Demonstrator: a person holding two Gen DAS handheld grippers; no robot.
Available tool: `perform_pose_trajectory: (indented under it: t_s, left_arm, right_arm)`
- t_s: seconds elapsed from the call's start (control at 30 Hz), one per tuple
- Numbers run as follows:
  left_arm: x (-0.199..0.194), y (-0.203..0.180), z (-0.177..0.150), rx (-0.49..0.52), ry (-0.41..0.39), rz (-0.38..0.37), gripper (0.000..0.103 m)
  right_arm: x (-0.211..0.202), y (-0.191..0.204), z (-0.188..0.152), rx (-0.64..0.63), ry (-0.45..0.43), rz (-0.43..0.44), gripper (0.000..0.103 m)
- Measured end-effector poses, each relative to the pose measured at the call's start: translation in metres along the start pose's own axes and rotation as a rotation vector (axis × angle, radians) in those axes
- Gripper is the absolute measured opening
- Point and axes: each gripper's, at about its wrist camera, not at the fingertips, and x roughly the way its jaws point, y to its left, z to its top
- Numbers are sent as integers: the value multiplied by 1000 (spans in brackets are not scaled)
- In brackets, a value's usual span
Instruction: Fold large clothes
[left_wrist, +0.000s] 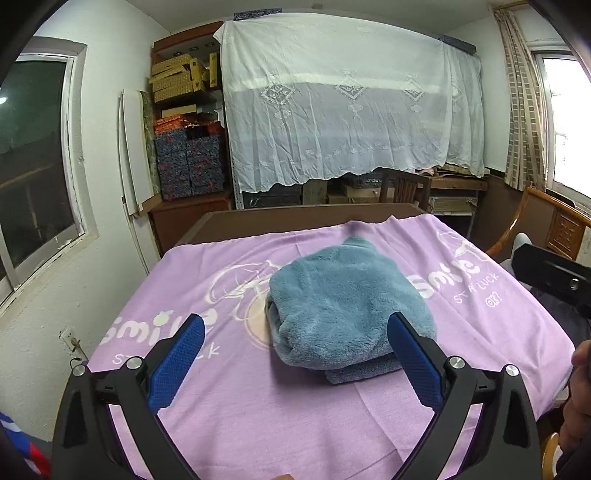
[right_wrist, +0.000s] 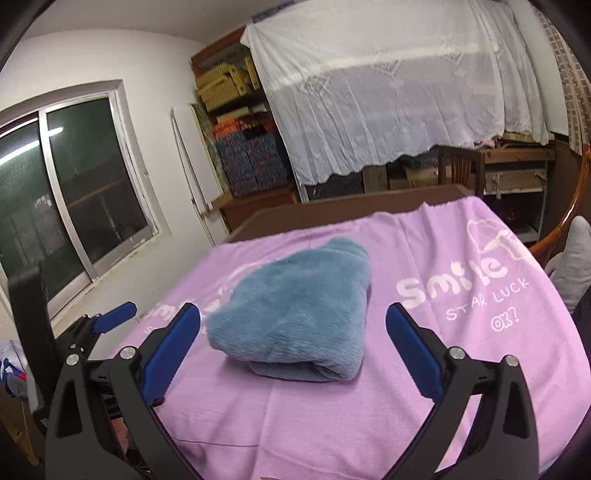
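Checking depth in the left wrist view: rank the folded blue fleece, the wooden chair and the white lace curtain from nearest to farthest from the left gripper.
1. Folded blue fleece, just ahead on the purple sheet.
2. Wooden chair, beyond the table's far edge.
3. White lace curtain, hanging at the back.

Two hand-held grippers share one build: the left gripper (left_wrist: 295, 354) and the right gripper (right_wrist: 293, 350) each carry two black, angular arms tipped with long blue pads (left_wrist: 177, 363) whose faces bear a fine dimpled texture. Round silver screw heads (left_wrist: 455, 362) mark the pivots on every arm, and small recessed slots sit in the black plastic below them. A sliver of a hand (left_wrist: 580, 398) shows at the frame's right edge.
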Motion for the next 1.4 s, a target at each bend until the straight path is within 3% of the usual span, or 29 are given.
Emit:
perform_pose_trajectory:
  t_s: [0.2, 0.47, 0.63, 0.9, 1.17, 1.4]
  left_arm:
    - [20, 7, -10, -18, 64, 4, 99]
    - [58, 15, -26, -45, 174, 23, 99]
    - [76, 18, -33, -54, 221, 27, 99]
    - [85, 18, -34, -48, 248, 27, 99]
    - [87, 36, -32, -124, 277, -16, 99]
    - [85, 28, -31, -94, 264, 3, 99]
  right_arm:
    - [4, 13, -8, -41, 8, -9, 98]
    - [49, 7, -30, -102, 78, -102, 98]
    - [73, -5, -40, -84, 137, -106, 98]
    - [88, -18, -44, -48, 169, -99, 98]
    - [88, -26, -46, -9, 181, -83, 98]
    - [89, -27, -46, -3, 191, -84, 98]
